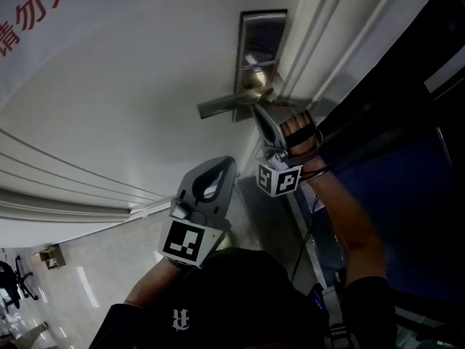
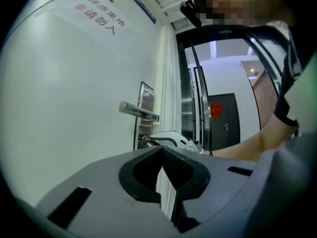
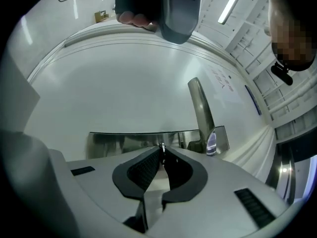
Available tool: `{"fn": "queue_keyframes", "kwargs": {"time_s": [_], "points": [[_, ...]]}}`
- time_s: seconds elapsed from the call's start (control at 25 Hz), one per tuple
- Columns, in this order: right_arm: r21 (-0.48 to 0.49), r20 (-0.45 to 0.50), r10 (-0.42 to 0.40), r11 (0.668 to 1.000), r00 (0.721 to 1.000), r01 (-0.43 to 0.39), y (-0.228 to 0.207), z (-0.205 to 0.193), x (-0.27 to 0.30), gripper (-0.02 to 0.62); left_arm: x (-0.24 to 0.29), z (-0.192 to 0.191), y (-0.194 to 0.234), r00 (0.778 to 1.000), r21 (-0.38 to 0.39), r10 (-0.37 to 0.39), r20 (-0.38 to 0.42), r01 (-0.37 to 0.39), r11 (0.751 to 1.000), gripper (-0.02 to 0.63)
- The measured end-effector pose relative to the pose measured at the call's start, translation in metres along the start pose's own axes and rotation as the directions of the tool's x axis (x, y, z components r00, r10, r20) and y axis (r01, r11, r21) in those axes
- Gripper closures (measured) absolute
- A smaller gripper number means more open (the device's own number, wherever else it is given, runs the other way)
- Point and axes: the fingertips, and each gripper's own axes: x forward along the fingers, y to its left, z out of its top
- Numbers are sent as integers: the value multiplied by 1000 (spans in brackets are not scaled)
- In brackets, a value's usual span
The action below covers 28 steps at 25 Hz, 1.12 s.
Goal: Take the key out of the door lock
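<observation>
A big white door [image 1: 131, 86] is filling most of the head view. A tall, shiny metal lock plate [image 1: 261, 35] is sitting close to the door's edge. I am giving every other place from this plate.

A lever handle [image 1: 232, 104] is sticking out from the middle of the lock plate and is pointing away from the door edge.

The person is holding the left gripper [image 1: 221, 163] well apart from the lock plate, out in front of the door. It is pointing toward the plate. Its jaws are resting together, tip against tip, and they are holding nothing.

The right gripper [image 3: 162, 155] is right at the lock plate, with its tips just below the lever handle's root. Its jaws are pressing together on a small, thin piece of metal, which is probably the key [image 3: 162, 147]; it is too tiny to be sure. The key is sitting at the lower part of the lock plate, under the handle. I cannot tell if its blade is inside the lock or already free.
</observation>
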Motion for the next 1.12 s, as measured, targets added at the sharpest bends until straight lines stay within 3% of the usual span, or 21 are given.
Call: {"fn": "queue_keyframes", "kwargs": {"time_s": [0.44,1.12], "points": [[-69,-31,38,997,999,-40,3,0,-1,566,5,-5,-3,1000,-9,0,-10,0,1000,600],[-79,-45,64,995,997,-67,1,5,-21,569,7,-5,-13,1000,-17,-23,-3,23,1000,600]]}}
